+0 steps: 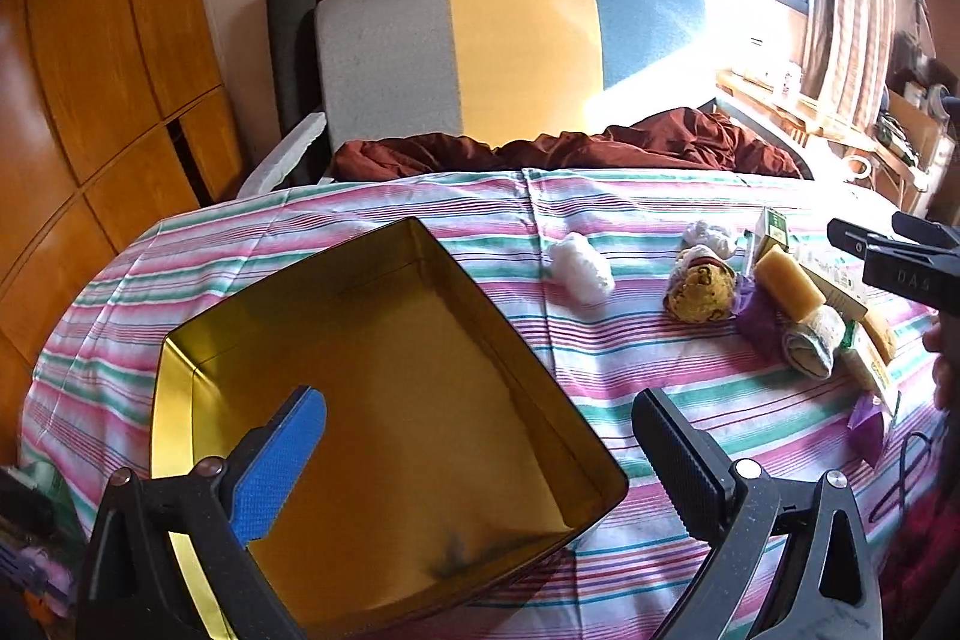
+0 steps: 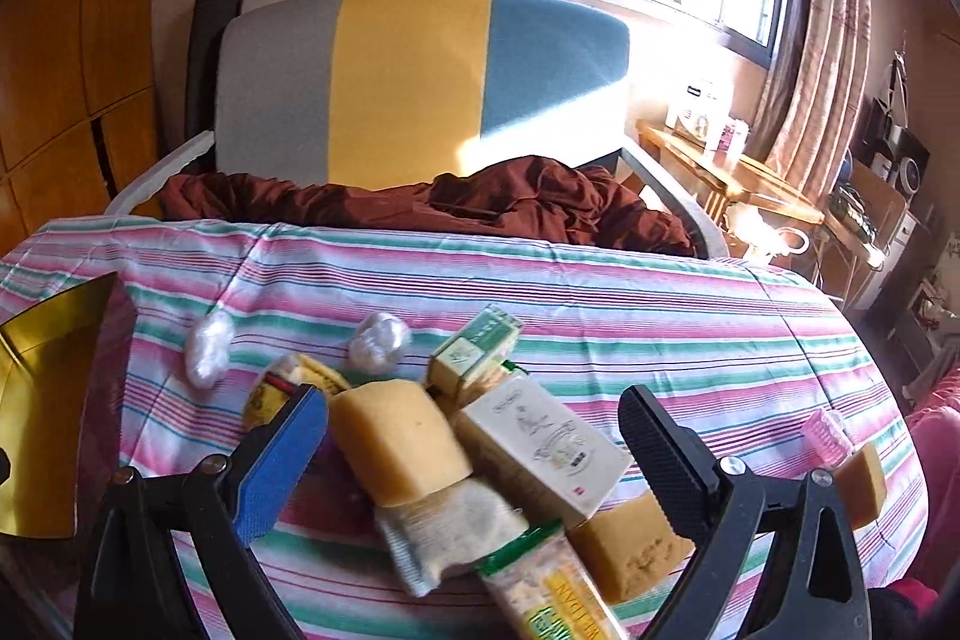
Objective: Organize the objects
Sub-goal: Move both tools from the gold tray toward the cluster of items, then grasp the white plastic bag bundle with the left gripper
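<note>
Right hand-held gripper (image 2: 474, 436) agape, yellow sponge (image 2: 399, 442) between jaws.

Each handheld gripper, the left gripper (image 1: 480, 454) and the right gripper (image 2: 474, 451), is black plastic with triangular cut-outs in its arms and round silver screws at the pivots. Left of the gap sits a blue textured pad (image 1: 282, 460); right of it, a black ribbed pad (image 1: 678, 466). The right gripper's body, seen from the left wrist view, bears pale letters.

Both hand-held grippers, left (image 1: 480, 448) and right (image 2: 474, 436), gape (nothing held).
</note>
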`<action>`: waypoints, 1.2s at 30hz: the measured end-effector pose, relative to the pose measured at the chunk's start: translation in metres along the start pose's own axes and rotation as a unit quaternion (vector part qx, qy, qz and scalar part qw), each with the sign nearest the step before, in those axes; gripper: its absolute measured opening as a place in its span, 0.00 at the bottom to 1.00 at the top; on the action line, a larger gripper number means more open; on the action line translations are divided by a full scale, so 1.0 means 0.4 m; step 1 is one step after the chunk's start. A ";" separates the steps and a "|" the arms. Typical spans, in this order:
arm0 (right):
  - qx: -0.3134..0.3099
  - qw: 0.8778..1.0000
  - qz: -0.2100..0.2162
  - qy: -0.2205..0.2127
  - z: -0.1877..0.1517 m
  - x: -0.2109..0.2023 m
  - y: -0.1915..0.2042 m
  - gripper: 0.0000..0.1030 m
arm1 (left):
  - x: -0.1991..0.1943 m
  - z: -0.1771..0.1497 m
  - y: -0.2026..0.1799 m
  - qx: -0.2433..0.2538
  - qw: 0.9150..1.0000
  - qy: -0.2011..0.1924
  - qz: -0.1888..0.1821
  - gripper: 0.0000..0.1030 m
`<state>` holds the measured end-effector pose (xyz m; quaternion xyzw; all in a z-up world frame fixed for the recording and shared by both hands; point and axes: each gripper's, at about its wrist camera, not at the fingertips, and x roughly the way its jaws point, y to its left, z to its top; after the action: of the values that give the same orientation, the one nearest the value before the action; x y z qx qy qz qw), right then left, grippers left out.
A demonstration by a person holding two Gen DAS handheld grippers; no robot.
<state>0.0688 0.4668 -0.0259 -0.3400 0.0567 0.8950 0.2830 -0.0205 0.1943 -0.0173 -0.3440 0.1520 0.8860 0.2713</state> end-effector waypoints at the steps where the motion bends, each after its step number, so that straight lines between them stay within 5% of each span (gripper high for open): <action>1: 0.011 1.000 0.001 -0.002 0.002 0.008 -0.023 0.96 | 0.007 0.006 -0.013 0.004 1.000 0.003 -0.005 1.00; 10: 0.167 0.985 0.006 0.035 -0.022 0.054 -0.200 0.96 | 0.077 0.058 -0.108 0.036 0.999 0.018 -0.033 1.00; 20: 0.171 0.985 0.024 0.029 -0.021 0.050 -0.200 0.96 | 0.202 0.144 -0.202 0.050 0.996 0.043 -0.058 0.99; 26: 0.167 0.985 0.029 0.021 -0.017 0.044 -0.195 0.96 | 0.324 0.217 -0.172 0.012 0.995 0.080 -0.051 0.81; 36: 0.169 0.985 0.036 0.025 -0.017 0.051 -0.195 0.96 | 0.491 0.225 -0.194 0.035 0.990 0.133 -0.020 0.58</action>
<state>0.1027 0.5395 -0.0370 -0.3071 0.2260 0.8735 0.3027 -0.1436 0.3717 -0.0949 -0.4519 0.2110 0.8208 0.2786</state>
